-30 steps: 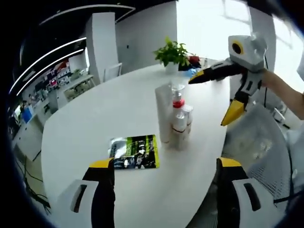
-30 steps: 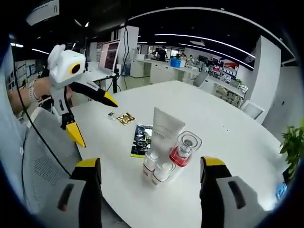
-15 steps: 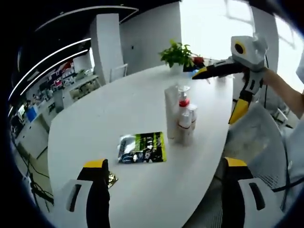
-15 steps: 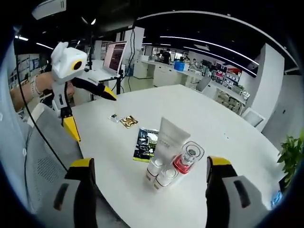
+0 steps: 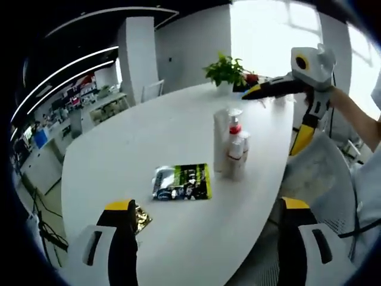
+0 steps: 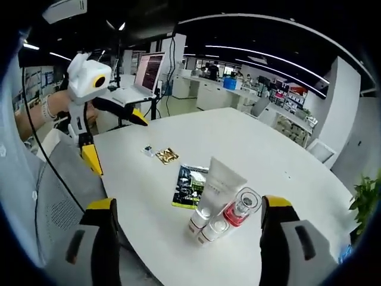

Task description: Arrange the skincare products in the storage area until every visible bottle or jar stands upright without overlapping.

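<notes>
The skincare products stand upright in one tight group on the white oval table (image 5: 137, 143): a white tube (image 5: 220, 140), a clear bottle with a red band (image 5: 235, 125) and two small white bottles (image 5: 239, 158). The right gripper view holds the same tube (image 6: 218, 183), clear bottle (image 6: 241, 208) and small bottles (image 6: 200, 220), all close together. My left gripper (image 5: 205, 238) is open and empty, well short of them. My right gripper (image 6: 189, 238) is open and empty too. Each gripper is seen from the other's view, held off the table edge: the right gripper (image 5: 277, 119), the left gripper (image 6: 116, 140).
A green and black sachet (image 5: 181, 182) lies flat beside the group, with a gold packet (image 5: 141, 217) closer to my left jaw and a tiny item (image 6: 147, 151) near it. A potted plant (image 5: 226, 70) stands at the far end. A mesh chair (image 5: 318, 173) sits at the table edge.
Both views have pulled back from the products, which look smaller and farther off. The gold packet has come into the left gripper view. The products have not moved.
</notes>
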